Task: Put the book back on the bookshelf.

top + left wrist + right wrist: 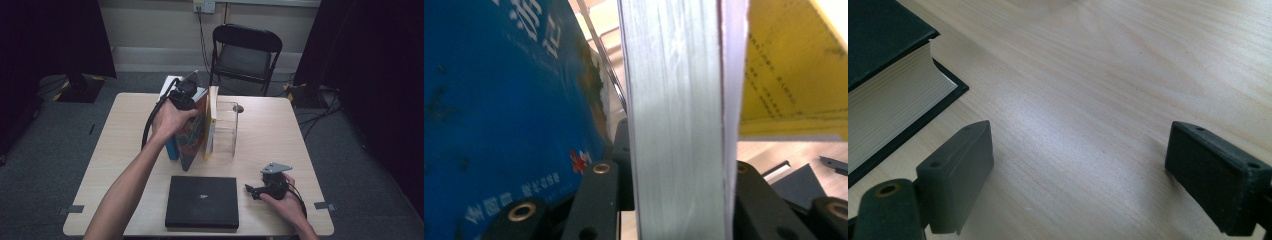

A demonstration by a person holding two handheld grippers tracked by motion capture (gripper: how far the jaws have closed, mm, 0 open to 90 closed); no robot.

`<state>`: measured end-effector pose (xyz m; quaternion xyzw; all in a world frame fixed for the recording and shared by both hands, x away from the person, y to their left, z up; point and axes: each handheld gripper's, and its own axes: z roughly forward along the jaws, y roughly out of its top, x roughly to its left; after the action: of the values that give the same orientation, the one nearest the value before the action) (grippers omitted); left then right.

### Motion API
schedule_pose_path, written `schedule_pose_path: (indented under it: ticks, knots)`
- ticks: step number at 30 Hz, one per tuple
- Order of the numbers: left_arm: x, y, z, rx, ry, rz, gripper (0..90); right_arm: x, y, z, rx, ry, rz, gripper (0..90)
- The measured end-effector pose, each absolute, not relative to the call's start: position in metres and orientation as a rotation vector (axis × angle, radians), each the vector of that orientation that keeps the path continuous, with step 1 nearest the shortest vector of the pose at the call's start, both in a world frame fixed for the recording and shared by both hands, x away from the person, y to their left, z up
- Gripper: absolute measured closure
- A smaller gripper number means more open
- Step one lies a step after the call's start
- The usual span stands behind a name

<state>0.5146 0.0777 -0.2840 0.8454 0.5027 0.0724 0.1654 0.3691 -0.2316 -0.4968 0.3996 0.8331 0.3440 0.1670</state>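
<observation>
Several books stand upright at the middle of the table (280,135). My left gripper (184,97) comes at them from above and is shut on the one with the colourful cover (192,135). In the left gripper view its grey page block (679,115) fills the space between the two black jaws, which press on both sides. A blue book (499,115) leans at its left and a yellow book (789,65) at its right. My right gripper (252,191) rests open on the table near the front right, its jaws (1083,175) wide apart over bare wood.
A black hardcover book (202,201) lies flat at the front centre, its corner (883,60) just left of the right gripper. A clear acrylic stand (227,127) sits right of the yellow book (211,125). A black folding chair (245,52) stands behind the table.
</observation>
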Motion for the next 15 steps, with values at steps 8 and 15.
schedule_pose_path:
  ticks: [8, 15]
  knots:
    - [0.531, 0.070, -0.281, 2.392, 1.461, 0.219, 73.4, 0.369, -0.232, -0.497, 1.133, 2.369, 0.986, 11.8]
    - [0.546, 0.067, -0.281, 2.311, 1.513, 0.251, 73.7, 0.368, -0.232, -0.498, 1.132, 2.368, 0.993, 11.8]
